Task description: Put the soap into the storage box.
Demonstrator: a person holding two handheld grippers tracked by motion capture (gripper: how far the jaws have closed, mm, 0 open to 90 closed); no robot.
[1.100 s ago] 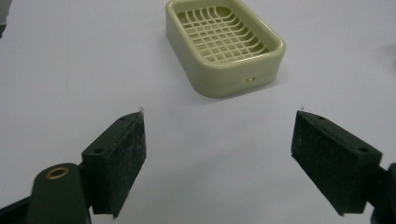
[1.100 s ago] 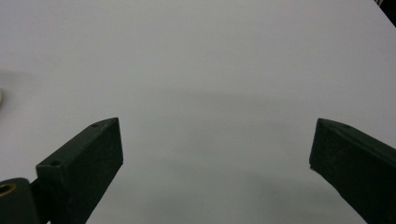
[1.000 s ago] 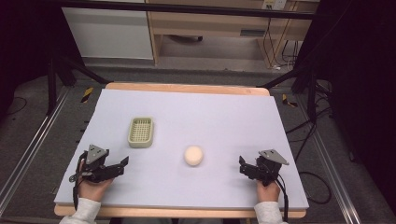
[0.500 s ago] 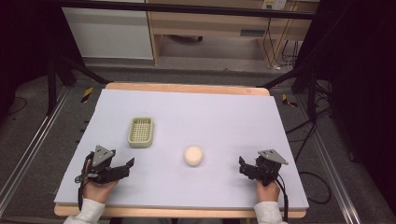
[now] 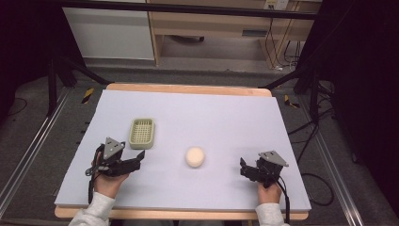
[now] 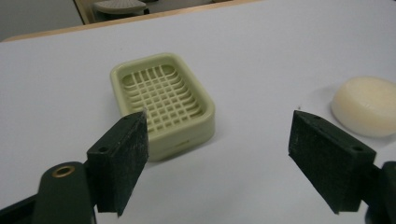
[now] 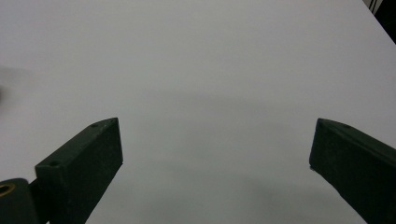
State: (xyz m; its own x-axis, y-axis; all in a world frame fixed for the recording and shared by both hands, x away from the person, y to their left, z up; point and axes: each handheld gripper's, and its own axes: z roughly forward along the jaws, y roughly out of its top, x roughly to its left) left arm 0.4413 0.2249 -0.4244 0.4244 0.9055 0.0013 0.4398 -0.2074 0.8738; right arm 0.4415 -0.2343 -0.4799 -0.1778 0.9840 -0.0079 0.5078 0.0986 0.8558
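Left hand-held gripper low over tabletop, jaws spread wide, holding nothing; aimed at pale green soap dish just ahead, probably lined up for grasp. Round cream soap bar near tabletop middle, apart from dish, between both grippers. Right hand-held gripper near right front edge, jaws also wide apart, empty, facing bare surface; seems parked in waiting.

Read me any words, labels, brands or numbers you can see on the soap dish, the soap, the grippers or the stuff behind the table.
No readable text anywhere.
Soap dish: plain grid, no marking visible.
Soap: smooth, no stamp visible.
Left gripper and right gripper: no lettering visible.
Small label on the shelf unit behind the table: too small and blurred to read.
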